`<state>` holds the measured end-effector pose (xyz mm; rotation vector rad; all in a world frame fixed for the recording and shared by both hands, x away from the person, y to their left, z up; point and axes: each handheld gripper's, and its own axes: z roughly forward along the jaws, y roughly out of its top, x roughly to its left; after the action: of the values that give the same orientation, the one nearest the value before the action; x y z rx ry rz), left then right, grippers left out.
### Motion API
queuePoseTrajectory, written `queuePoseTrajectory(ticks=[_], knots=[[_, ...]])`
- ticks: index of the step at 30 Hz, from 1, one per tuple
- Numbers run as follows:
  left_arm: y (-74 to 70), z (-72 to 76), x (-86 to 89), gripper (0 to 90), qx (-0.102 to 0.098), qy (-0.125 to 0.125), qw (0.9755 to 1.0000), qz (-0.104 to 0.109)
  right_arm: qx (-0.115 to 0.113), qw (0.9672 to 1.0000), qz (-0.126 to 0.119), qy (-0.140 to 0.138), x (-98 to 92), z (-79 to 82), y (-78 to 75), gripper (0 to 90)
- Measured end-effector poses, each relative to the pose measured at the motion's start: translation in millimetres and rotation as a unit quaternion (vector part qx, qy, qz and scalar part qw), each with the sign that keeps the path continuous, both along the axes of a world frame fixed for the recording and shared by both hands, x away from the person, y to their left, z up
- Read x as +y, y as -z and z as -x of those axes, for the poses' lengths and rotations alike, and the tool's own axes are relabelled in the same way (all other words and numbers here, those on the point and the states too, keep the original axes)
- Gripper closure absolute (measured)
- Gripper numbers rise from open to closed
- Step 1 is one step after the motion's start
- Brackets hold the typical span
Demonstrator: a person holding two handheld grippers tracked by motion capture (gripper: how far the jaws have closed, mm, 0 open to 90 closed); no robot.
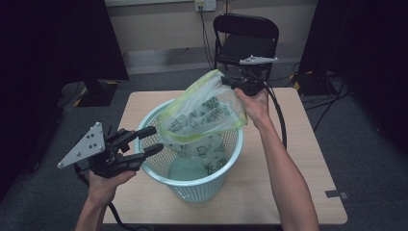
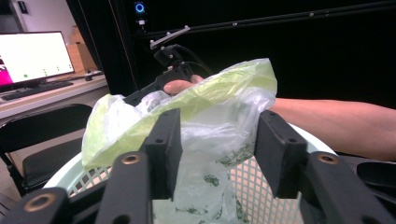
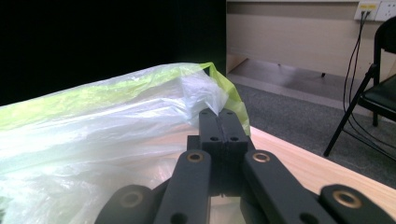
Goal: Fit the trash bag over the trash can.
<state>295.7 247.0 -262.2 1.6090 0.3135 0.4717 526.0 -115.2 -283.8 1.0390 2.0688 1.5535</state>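
Left gripper (image 1: 153, 141) up close, fingers (image 2: 164, 140) spread apart at the basket (image 1: 202, 185) rim with the plastic bag (image 1: 202, 115) just past them. Right gripper (image 1: 226, 82) pinches the bag's top edge, holding it over the basket on the surface (image 1: 308, 159).

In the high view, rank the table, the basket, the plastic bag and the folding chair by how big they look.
1. table
2. basket
3. plastic bag, close behind the basket
4. folding chair, though it stands farther back, so its look may mislead.
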Motion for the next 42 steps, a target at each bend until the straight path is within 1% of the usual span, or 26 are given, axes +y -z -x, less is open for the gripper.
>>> queuePoseTrajectory(ticks=[3, 5, 9, 12, 13, 15, 16, 17, 20, 21, 22, 24, 26, 27, 28, 29, 30, 31, 32, 33, 34, 35, 36, 39, 40, 42], knots=[[-1.1, -0.4, -0.1, 44.5, 0.004, 0.004, 1.0000, 0.007, -0.007, 1.0000, 0.000, -0.002, -0.1, 3.9, -2.7, 90.0], [1.1, 1.2, -5.2, 43.2, 0.007, 0.015, 0.9999, -0.007, -0.008, 0.9999, 0.002, 0.007, -0.4, 4.9, -4.2, 90.0], [3.6, 1.6, -9.4, 48.2, 0.010, 0.021, 0.9997, -0.004, -0.004, 0.9999, 0.009, 0.006, 4.7, 3.3, -0.9, 90.0], [-0.8, -0.7, 0.2, 48.6, 0.014, 0.026, 0.9989, 0.037, -0.001, 0.9997, 0.021, 0.013, 8.0, 1.1, 4.8, 90.0], [-0.8, -0.7, 0.2, 48.6, 0.014, 0.026, 0.9989, 0.037, -0.001, 0.9997, 0.021, 0.013, 8.0, 1.1, 4.8, 90.0], [-5.0, -0.4, 4.4, 49.1, 0.011, 0.027, 0.9986, 0.045, 0.002, 0.9992, 0.034, 0.022, 7.8, -2.0, 8.7, 90.0], [-7.2, -0.2, 5.3, 50.7, 0.009, 0.026, 0.9986, 0.044, 0.003, 0.9991, 0.034, 0.023, 7.5, -3.2, 9.7, 90.0], [-11.0, -1.0, 6.8, 55.3, 0.007, 0.023, 0.9987, 0.044, 0.006, 0.9995, 0.025, 0.019, 7.1, -4.7, 11.1, 90.0], [-14.3, -7.7, 11.3, 65.4, 0.006, 0.020, 0.9981, 0.059, 0.000, 0.9999, 0.014, 0.005, 10.6, -3.2, 9.4, 90.0], [-14.3, -7.7, 11.3, 68.2, 0.006, 0.020, 0.9981, 0.059, 0.000, 0.9999, 0.014, 0.005, 10.6, -3.2, 9.4, 90.0], [-14.7, -16.2, 13.9, 68.2, 0.012, 0.011, 0.9977, 0.066, -0.007, 0.9999, 0.011, -0.007, 15.1, -0.1, 6.1, 90.0], [-14.4, -27.2, 13.8, 64.5, 0.020, 0.001, 0.9982, 0.056, -0.013, 0.9996, 0.013, -0.022, 19.6, 2.9, 1.8, 90.0], [-12.8, -41.4, 12.5, 55.4, 0.036, -0.017, 0.9981, 0.047, -0.019, 0.9991, 0.014, -0.035, 23.6, 5.8, -3.3, 90.0], [-12.8, -41.4, 12.5, 51.5, 0.036, -0.017, 0.9981, 0.047, -0.019, 0.9991, 0.014, -0.035, 23.6, 5.8, -3.3, 90.0], [-11.2, -49.4, 12.1, 48.5, 0.040, -0.027, 0.9980, 0.041, -0.026, 0.9985, 0.011, -0.048, 27.2, 9.0, -8.2, 90.0], [-9.1, -58.4, 12.1, 44.7, 0.049, -0.037, 0.9975, 0.036, -0.029, 0.9981, 0.010, -0.054, 29.0, 10.7, -10.3, 90.0], [-3.6, -77.6, 13.9, 41.1, 0.074, -0.047, 0.9956, 0.035, -0.032, 0.9974, 0.010, -0.064, 31.0, 12.5, -12.4, 90.0], [-3.6, -77.6, 13.9, 38.3, 0.074, -0.047, 0.9956, 0.035, -0.032, 0.9974, 0.010, -0.064, 31.0, 12.5, -12.4, 90.0], [2.4, -94.9, 15.3, 36.1, 0.100, -0.049, 0.9933, 0.033, -0.039, 0.9965, 0.012, -0.073, 35.5, 16.0, -15.3, 90.0], [2.4, -94.9, 15.3, 35.3, 0.100, -0.049, 0.9933, 0.033, -0.039, 0.9965, 0.012, -0.073, 35.5, 16.0, -15.3, 90.0], [6.9, -106.6, 15.5, 33.7, 0.103, -0.066, 0.9924, 0.017, -0.043, 0.9952, 0.015, -0.086, 39.6, 18.0, -17.8, 89.6], [8.6, -112.7, 15.7, 33.7, 0.115, -0.063, 0.9913, 0.013, -0.045, 0.9947, 0.019, -0.090, 41.6, 18.8, -19.5, 89.4], [9.5, -117.2, 16.1, 33.1, 0.119, -0.064, 0.9907, 0.015, -0.047, 0.9938, 0.019, -0.099, 42.9, 19.1, -21.6, 89.3], [8.0, -121.5, 15.2, 34.2, 0.112, -0.074, 0.9909, 0.012, -0.053, 0.9932, 0.022, -0.102, 45.8, 19.7, -27.7, 89.6], [6.7, -123.3, 14.3, 34.2, 0.110, -0.079, 0.9908, 0.002, -0.055, 0.9927, 0.021, -0.105, 47.0, 19.9, -31.3, 89.9], [7.1, -133.2, 13.0, 34.9, 0.125, -0.060, 0.9903, -0.003, -0.063, 0.9920, 0.011, -0.109, 49.7, 21.8, -42.4, 90.0]])
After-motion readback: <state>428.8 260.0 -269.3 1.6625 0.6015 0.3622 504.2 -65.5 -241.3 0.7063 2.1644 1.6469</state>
